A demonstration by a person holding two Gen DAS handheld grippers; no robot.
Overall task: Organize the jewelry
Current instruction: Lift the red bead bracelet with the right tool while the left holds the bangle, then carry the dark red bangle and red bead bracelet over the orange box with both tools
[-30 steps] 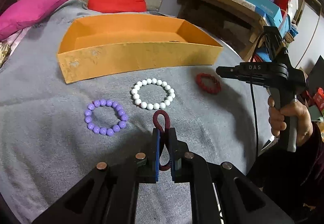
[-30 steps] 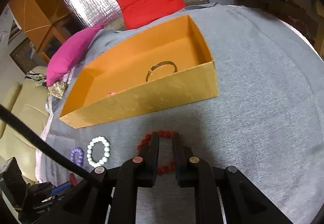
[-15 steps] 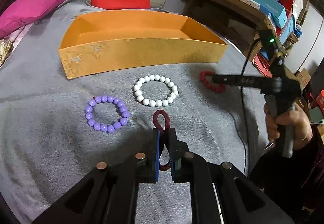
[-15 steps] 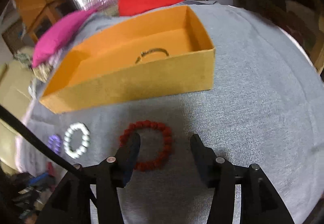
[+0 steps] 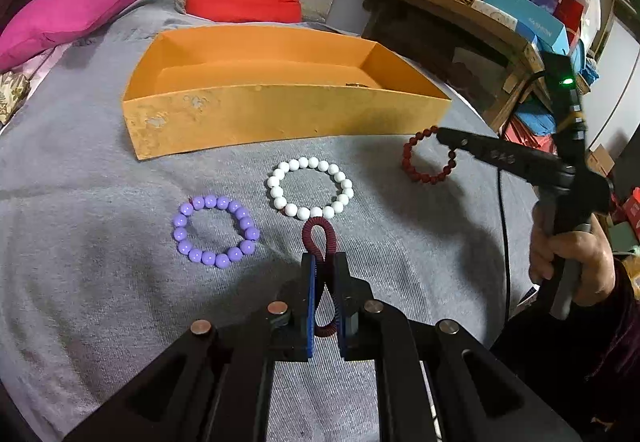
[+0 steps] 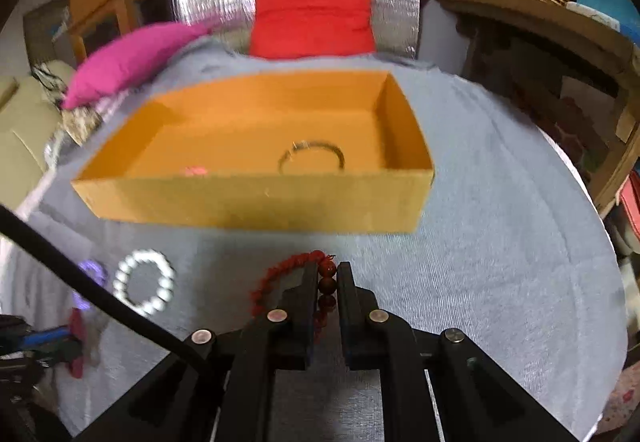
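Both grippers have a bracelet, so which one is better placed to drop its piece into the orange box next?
Right, probably: the right gripper holds the red bead bracelet just before the orange box; the left gripper sits farther back.

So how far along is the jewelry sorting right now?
Done: one thin metal bangle lies in the orange box. In hand: the left gripper pinches a dark red coil band, the right gripper a red bead bracelet. Left: the white bracelet and purple bracelet on the cloth.

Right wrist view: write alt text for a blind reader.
The right gripper is shut on a red bead bracelet above grey cloth. Beyond it, an orange box holds a thin metal bangle.
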